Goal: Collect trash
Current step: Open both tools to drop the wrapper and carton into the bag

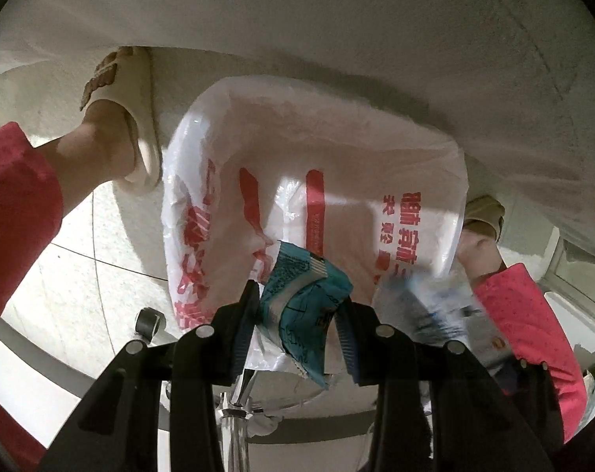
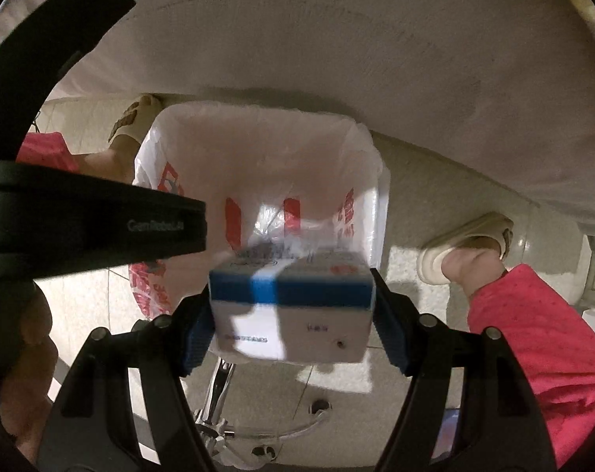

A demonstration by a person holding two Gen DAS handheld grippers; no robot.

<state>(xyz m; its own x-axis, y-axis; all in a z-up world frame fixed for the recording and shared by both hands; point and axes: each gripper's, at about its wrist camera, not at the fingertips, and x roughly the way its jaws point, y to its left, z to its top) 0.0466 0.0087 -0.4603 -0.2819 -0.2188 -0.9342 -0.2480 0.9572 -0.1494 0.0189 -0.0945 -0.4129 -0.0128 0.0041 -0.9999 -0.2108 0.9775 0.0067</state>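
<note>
A bin lined with a white plastic bag with red print stands on the floor below both grippers; it also shows in the right wrist view. My left gripper is shut on a crumpled teal wrapper and holds it above the bag's near edge. My right gripper is shut on a white box with a blue band, held above the bag's near rim. The box shows blurred at the right of the left wrist view.
The person's feet in cream slippers and pink trouser legs stand either side of the bin. A pale table edge overhangs the far side. A chrome chair base is below. The left gripper's body crosses the right view.
</note>
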